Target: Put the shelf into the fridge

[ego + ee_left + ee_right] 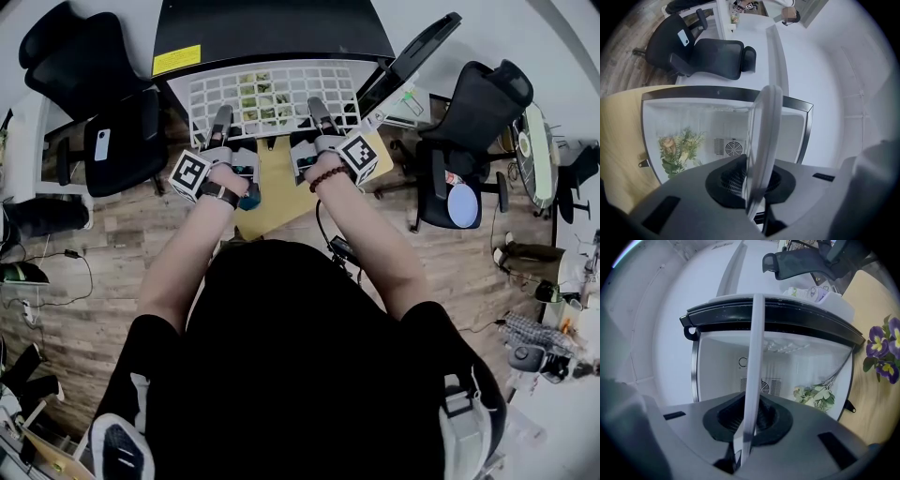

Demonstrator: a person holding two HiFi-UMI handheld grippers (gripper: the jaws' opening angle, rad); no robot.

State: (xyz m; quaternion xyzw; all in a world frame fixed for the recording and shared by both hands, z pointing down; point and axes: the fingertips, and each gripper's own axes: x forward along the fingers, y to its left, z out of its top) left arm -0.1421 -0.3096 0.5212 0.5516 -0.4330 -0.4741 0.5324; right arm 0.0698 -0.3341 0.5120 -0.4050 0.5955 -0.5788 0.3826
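Note:
A white grid shelf (272, 94) is held level in front of the open black fridge (272, 33). My left gripper (220, 127) is shut on the shelf's near-left edge and my right gripper (323, 117) on its near-right edge. In the left gripper view the shelf (761, 140) shows edge-on, clamped in the left gripper (759, 187). The right gripper view has the shelf (752, 376) clamped the same way in the right gripper (747, 420). Behind it the white fridge interior (722, 376) holds a bunch of pale flowers (815, 397), seen too in the left gripper view (677, 152).
The fridge door (412, 56) stands open to the right. The fridge sits on a light wooden table (272, 192). Purple flowers (883, 350) stand right of the fridge. Black office chairs flank it, one at left (103, 103) and one at right (469, 122). Cables lie on the floor.

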